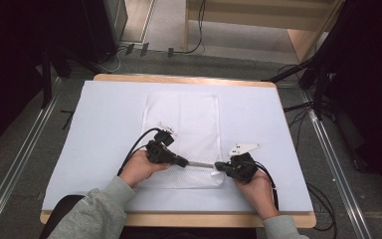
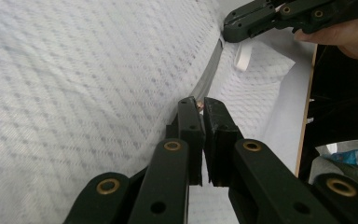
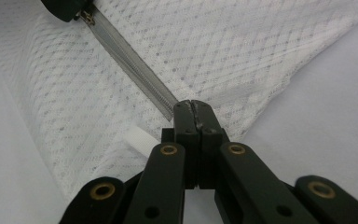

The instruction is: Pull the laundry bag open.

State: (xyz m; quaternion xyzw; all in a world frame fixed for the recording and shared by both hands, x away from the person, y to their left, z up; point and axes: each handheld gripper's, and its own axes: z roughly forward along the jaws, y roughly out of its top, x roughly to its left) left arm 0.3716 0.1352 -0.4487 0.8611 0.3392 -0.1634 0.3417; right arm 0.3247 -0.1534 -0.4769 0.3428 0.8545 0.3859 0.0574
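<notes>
1. Working the zipper (image 3: 135, 63) of the white mesh bag (image 1: 181, 124) is the step in hand; the bag lies flat in the middle of the table (image 1: 104, 124), and the zipper runs along its near edge, between the two grippers.
2. Confirm the left gripper (image 2: 200, 105): its jaws are nearly closed on the small metal slider pull, which shows as a glint between the tips. Keep this pinch firm; the pull is small and could slip out sideways.
3. Confirm the right gripper (image 3: 193, 108): its jaws are clenched on the end of the zipper tape at the bag's corner, just beside the white label (image 3: 140, 139). This hand serves as the anchor.
4. Hold the tape taut between both grippers. In the right gripper view the tape runs straight to the other gripper, which is the correct condition.
5. Draw the slider along the line of the teeth only. Pulling upward or off-axis will likely bunch the mesh or jam the slider.
6. Keep both grippers low, near the cloth, so that the bag stays flat.
7. Stop if the mesh wrinkles ahead of the slider; restore tension first.
</notes>
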